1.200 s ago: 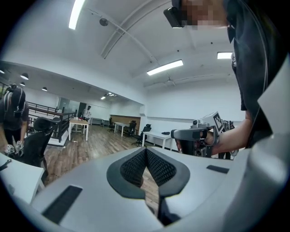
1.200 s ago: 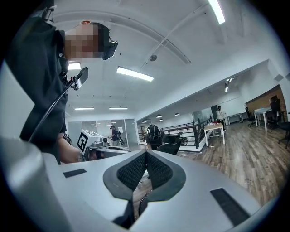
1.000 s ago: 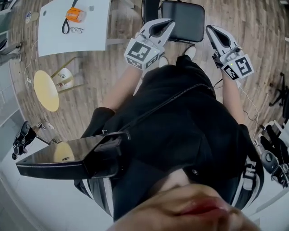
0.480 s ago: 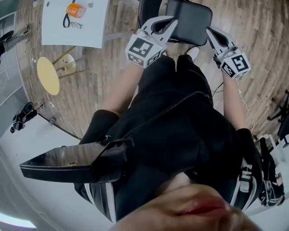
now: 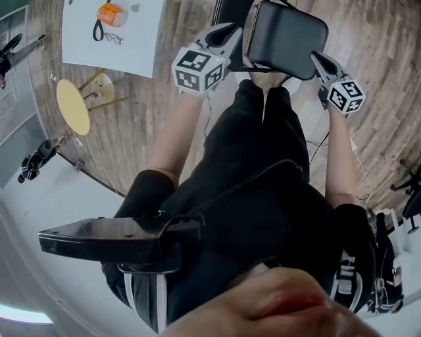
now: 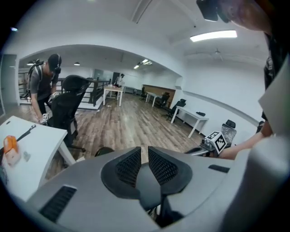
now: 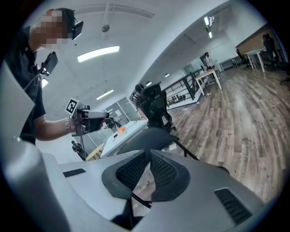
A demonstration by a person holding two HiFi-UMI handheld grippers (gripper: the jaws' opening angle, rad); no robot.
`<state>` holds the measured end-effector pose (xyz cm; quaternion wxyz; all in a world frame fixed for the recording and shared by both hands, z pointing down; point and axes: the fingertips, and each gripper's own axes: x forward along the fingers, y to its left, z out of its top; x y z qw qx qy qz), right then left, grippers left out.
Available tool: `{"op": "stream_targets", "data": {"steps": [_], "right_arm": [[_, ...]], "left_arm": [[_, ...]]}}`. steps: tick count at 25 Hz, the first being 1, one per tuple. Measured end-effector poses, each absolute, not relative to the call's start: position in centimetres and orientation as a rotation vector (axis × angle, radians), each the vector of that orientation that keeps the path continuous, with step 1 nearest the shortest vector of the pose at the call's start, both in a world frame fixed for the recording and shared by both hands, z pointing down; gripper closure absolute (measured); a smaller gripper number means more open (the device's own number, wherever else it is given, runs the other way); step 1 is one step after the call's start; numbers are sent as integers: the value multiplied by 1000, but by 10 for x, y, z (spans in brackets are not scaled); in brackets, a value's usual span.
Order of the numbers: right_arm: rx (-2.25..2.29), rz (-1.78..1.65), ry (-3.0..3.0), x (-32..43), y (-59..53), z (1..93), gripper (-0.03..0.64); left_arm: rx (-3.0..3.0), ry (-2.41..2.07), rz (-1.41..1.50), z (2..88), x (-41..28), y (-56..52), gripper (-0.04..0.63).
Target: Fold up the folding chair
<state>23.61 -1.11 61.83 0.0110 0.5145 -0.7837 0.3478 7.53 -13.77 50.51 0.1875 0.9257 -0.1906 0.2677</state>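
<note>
Starting at the far left of the head view, a white bench (image 5: 131, 46) carries an orange object (image 5: 110, 13) and a pair of glasses (image 5: 113, 38). A round yellow stool (image 5: 72, 105) stands on the wooden floor (image 5: 141, 125) just below it. Both sit well apart from the work and should not hinder it.

Next comes the left gripper (image 5: 229, 34), held low ahead of the person's legs (image 5: 263, 125) and aimed at the left edge of the folding chair (image 5: 287, 38). Its jaws stand a narrow slit apart, having just been opening, with nothing between them. That looks like preparation for a hold on the chair's frame or seat edge.

The chair stands straight ahead of the person, its black seat facing up toward the camera, so by my reading the fold is not yet begun.

At the right, the right gripper (image 5: 318, 60) reaches along the seat's right edge, jaws pressed together on nothing. Whether it touches the seat I cannot tell. One gripper on each side looks meant to raise the seat evenly.

Bare floor lies right of the chair, giving room to swing it. The tightest margin is between the seat's near edge and the person's legs.
</note>
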Motion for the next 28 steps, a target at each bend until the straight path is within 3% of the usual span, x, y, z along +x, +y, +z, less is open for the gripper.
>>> {"op": "stream_targets", "data": {"steps": [4,7,18,28], "right_arm": [[1625,1292,-2376,247,-16,695,601],[1688,1440,-2366,264,-19,743,587],[1690,1591,-2125,316,31,923,367],[1543,1899,-2094,351,62,1020,296]], "left_arm": [[2420,-620,937,567,27,-176,431],[2309,-677,1008,608,0,-194,386],[2126,-599,1089,697,-14,-214,356],[2102,-538,1224,717,-8,-216,356]]}}
